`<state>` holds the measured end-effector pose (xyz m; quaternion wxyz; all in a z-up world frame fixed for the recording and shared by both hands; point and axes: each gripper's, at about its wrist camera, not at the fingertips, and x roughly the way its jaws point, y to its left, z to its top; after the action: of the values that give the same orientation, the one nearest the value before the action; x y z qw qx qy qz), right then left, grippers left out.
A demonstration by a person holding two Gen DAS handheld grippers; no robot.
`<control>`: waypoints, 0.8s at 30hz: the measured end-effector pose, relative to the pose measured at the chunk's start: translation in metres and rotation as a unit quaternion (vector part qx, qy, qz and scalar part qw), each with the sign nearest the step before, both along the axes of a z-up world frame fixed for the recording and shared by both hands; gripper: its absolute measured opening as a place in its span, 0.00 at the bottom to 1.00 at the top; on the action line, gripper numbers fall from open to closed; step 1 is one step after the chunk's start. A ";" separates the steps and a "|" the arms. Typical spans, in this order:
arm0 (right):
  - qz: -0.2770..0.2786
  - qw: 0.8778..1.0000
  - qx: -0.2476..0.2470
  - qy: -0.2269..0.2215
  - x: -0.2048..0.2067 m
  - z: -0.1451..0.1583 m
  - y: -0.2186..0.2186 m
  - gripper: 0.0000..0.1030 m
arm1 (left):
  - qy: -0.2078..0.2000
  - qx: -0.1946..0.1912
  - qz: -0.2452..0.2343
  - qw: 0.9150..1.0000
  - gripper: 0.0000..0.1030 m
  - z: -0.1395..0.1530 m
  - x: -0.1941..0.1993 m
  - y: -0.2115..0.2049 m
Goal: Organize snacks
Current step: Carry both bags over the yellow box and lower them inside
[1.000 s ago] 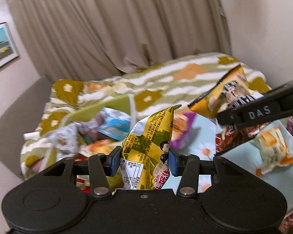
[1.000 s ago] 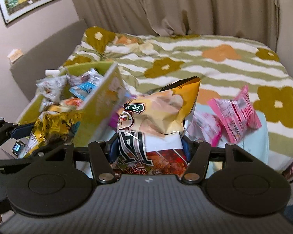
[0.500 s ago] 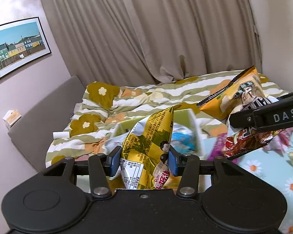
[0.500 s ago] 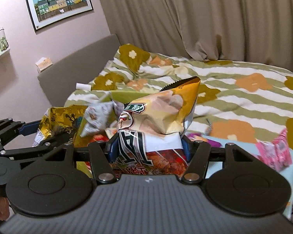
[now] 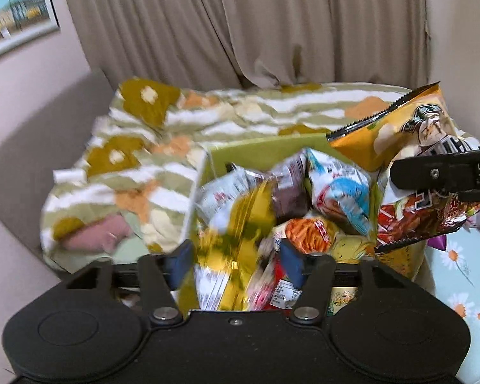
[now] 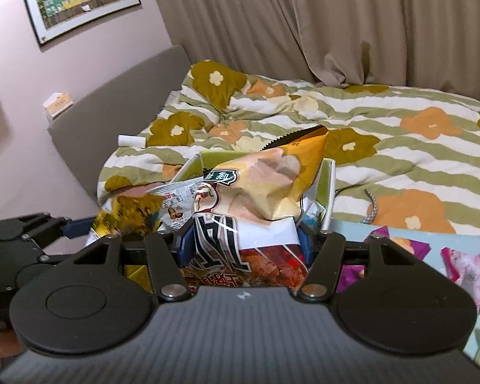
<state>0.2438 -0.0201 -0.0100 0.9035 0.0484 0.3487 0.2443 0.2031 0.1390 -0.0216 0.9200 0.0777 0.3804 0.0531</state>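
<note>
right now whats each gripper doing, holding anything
Left gripper: jaws opening, blurred gold snack bag between them, apparently dropping into the green box.
Right gripper: shut on the orange chip bag.

Both fisheye views are aimed obliquely downward, from close above, at the green cardboard box of snack packets (image 5: 272, 153) (image 6: 220, 156). The box, the striped flowered quilt (image 5: 246, 115) (image 6: 384, 128) behind it and the beige curtains (image 5: 240, 22) (image 6: 336, 16) are shared.

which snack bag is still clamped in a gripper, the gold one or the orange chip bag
The orange chip bag: the right gripper pinches it. The gold bag sits between the opening left gripper, blurred, over the green box.
</note>
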 end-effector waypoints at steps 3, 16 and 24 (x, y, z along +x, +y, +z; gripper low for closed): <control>-0.019 1.000 -0.007 0.006 0.003 -0.006 0.009 0.72 | -0.006 -0.028 -0.022 0.999 0.91 -0.004 -0.002 0.009; -0.048 0.999 -0.015 0.018 0.002 -0.011 0.030 0.73 | -0.030 -0.028 -0.047 0.998 0.98 0.002 -0.028 0.029; -0.015 0.999 -0.001 0.029 0.027 -0.018 0.048 0.75 | -0.034 -0.017 -0.013 0.999 0.98 0.001 -0.024 0.035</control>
<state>0.2709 0.0278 -0.0279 0.8968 0.0596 0.3741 0.2286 0.1787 0.1742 -0.0205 0.9341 0.0652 0.3490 0.0372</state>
